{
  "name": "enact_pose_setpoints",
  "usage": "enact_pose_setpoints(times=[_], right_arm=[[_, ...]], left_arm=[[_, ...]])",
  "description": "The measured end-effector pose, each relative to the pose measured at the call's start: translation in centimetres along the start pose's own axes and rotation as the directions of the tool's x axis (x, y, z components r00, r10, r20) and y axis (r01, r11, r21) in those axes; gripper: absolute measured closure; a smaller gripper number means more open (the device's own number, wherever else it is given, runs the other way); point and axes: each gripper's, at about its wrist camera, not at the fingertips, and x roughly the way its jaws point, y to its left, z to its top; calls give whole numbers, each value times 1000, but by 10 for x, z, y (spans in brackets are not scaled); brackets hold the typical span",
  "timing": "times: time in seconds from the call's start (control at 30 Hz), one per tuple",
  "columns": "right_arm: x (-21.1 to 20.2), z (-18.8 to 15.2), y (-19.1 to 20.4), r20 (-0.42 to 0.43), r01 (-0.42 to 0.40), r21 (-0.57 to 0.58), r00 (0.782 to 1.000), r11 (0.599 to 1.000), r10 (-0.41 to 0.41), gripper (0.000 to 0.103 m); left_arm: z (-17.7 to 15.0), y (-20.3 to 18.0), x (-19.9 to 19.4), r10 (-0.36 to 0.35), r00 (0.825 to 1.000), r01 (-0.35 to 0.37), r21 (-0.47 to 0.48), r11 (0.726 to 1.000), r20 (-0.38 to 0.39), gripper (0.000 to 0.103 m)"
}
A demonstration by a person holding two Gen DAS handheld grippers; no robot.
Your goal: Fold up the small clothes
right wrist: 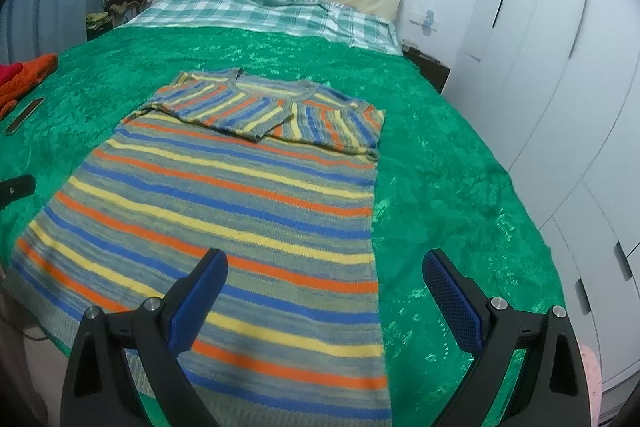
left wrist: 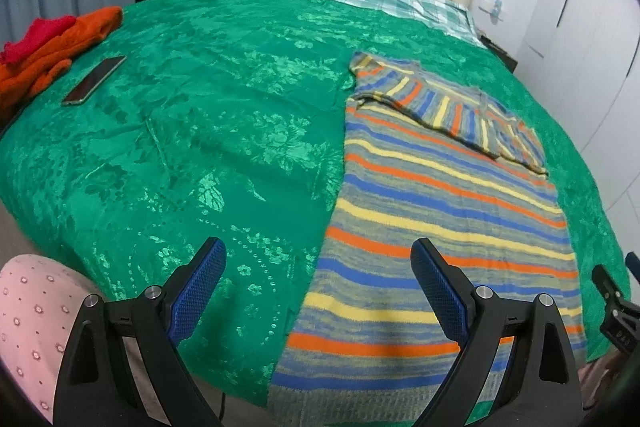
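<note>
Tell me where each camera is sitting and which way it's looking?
Left wrist: rides the open left gripper at the bed's foot, facing the headboard; striped sweater right of centre, phone left, pink sleeve by the fingers.
Right wrist: rides the open right gripper, same direction, further right; sweater left of centre, wardrobe right.
Both share the sweater, green bedspread, phone and orange clothes.

Your left gripper (left wrist: 318, 279) shows 2 black angular arms, each tipped with fingers (left wrist: 198, 285) faced in blue dimpled padding, and silver round screws at the joints. Your right gripper (right wrist: 325, 289) is built the same: black frame, blue textured pads, 2 silver screws per side. Beside the left one, you're wearing pink fabric (left wrist: 30, 323) dotted with small flowers.
</note>
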Motion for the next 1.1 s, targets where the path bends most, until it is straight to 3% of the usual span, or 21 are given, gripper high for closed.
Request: enact_pose_setpoints(times=[1.1], right_arm=[[3, -6, -4, -14, -1, 24, 1000, 1000, 1, 6]], left_arm=[[-4, -12, 3, 19, 1000, -19, 48, 999, -5, 8]])
